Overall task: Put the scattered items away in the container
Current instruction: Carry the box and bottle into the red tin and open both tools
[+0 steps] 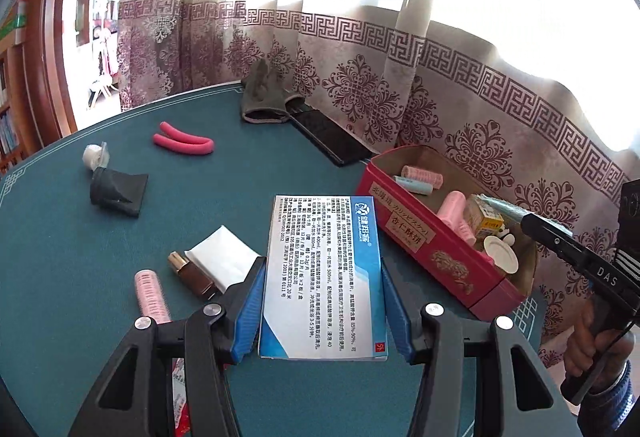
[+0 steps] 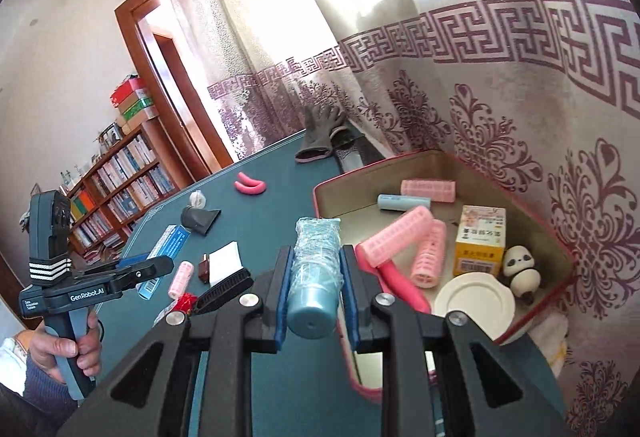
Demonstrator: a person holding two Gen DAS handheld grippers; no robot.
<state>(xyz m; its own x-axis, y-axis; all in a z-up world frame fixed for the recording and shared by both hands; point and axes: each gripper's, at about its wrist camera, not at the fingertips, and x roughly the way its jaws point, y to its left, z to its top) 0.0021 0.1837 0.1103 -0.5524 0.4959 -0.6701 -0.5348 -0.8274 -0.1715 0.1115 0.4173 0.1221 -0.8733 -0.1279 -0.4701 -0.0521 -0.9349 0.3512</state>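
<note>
My left gripper [image 1: 323, 289] is shut on a flat blue-and-white box [image 1: 322, 261] with printed text, held just above the green table [image 1: 80, 277]. My right gripper [image 2: 316, 277] is shut on a teal tube wrapped in clear film [image 2: 314, 277], held over the near rim of the red tin [image 2: 440, 161]. The tin [image 1: 424, 253] holds pink hair rollers [image 2: 394, 237], a pale blue tube [image 2: 404, 202], a yellow box [image 2: 480, 241], a white lid [image 2: 474, 301] and a panda figure [image 2: 520, 269]. The right gripper also shows above the tin in the left wrist view [image 1: 532, 221].
On the table lie a pink roller [image 1: 152, 297], a brown bottle [image 1: 192, 275], a white card [image 1: 224, 257], a black nozzle [image 1: 116, 189], a white cap [image 1: 94, 155], a bent pink foam curler [image 1: 182, 143], a grey glove [image 1: 266, 93] and a black comb [image 2: 224, 291]. A curtain hangs behind.
</note>
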